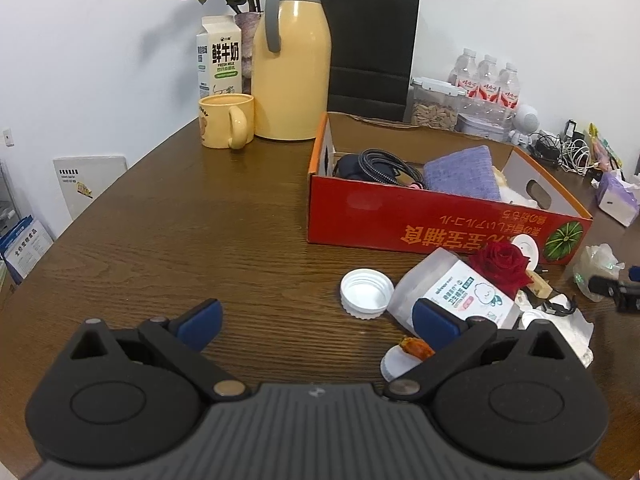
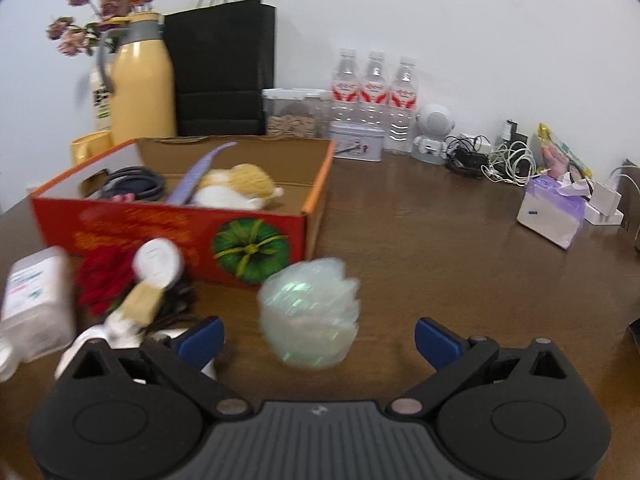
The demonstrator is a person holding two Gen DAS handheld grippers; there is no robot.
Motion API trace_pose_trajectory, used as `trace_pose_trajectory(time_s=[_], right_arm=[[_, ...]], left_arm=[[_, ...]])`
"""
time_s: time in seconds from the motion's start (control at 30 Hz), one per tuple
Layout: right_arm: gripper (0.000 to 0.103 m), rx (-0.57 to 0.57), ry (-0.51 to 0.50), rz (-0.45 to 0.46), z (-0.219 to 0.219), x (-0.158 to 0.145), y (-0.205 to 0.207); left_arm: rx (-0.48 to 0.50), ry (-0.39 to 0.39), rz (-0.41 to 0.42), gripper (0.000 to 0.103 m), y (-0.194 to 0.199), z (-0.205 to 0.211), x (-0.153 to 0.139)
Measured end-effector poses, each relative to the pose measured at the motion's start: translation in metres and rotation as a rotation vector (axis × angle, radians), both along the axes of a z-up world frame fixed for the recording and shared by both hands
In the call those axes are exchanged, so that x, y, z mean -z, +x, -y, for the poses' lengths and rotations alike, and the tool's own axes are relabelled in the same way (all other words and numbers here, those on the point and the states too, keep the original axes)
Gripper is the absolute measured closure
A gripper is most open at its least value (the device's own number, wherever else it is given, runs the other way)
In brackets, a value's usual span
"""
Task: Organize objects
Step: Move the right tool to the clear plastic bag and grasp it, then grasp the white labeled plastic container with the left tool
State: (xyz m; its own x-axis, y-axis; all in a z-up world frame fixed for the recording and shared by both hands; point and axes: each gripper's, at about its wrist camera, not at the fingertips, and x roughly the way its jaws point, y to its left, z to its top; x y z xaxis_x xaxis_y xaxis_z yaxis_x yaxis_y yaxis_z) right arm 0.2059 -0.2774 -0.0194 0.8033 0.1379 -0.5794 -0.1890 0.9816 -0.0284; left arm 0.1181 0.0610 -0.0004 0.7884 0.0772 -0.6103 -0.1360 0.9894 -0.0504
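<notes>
A red cardboard box point(image 1: 420, 220) stands on the brown table and holds a black cable point(image 1: 380, 166), a purple towel point(image 1: 464, 174) and a plush toy point(image 2: 236, 188). In front of it lie a clear jar on its side point(image 1: 452, 294), its white lid point(image 1: 366, 290), a red rose point(image 1: 502, 266) and a crumpled iridescent plastic ball point(image 2: 310, 316). My left gripper point(image 1: 316, 320) is open and empty, its right finger just before the jar. My right gripper point(image 2: 320, 338) is open, with the plastic ball just ahead between the fingers.
A yellow thermos point(image 1: 292, 64), yellow mug point(image 1: 226, 126), milk carton point(image 1: 220, 60) and black paper bag point(image 1: 370, 44) stand at the back. Water bottles point(image 2: 374, 96), a tin point(image 2: 356, 142), tangled cables point(image 2: 492, 160) and a tissue pack point(image 2: 552, 212) sit at the right.
</notes>
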Motion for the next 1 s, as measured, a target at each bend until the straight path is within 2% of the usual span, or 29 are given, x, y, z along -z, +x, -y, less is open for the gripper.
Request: trace_pose_trajectory(time_s=[0.1,0.17,0.2,0.23,0.4,0.67,1.0], right_arm=[[0.016,-0.003,0.016,-0.009,0.000,0.004,0.010],[0.037,-0.013,0.019,-0.007,-0.002,0.007,0.011],[0.058,-0.023,0.027,-0.007,-0.001,0.008,0.010],[0.063,-0.028,0.034,-0.004,-0.001,0.008,0.009],[0.067,-0.032,0.047,0.051,0.000,0.006,-0.002],[0.067,-0.066,0.072,0.097,-0.003,0.000,-0.025],[0.067,-0.152,0.075,0.116,-0.022,-0.019,-0.049]], left_arm=[[-0.007,0.003,-0.008,0.000,0.000,-0.001,0.002],[-0.009,0.004,-0.013,0.000,0.002,-0.002,0.003],[-0.009,0.005,-0.016,0.000,0.002,-0.002,0.003],[-0.009,0.005,-0.018,0.000,0.003,-0.001,0.004],[0.015,0.010,-0.018,0.000,0.006,0.005,0.004],[0.068,0.025,-0.018,0.000,0.011,0.015,0.004],[0.323,0.064,-0.010,0.000,0.027,0.048,0.000]])
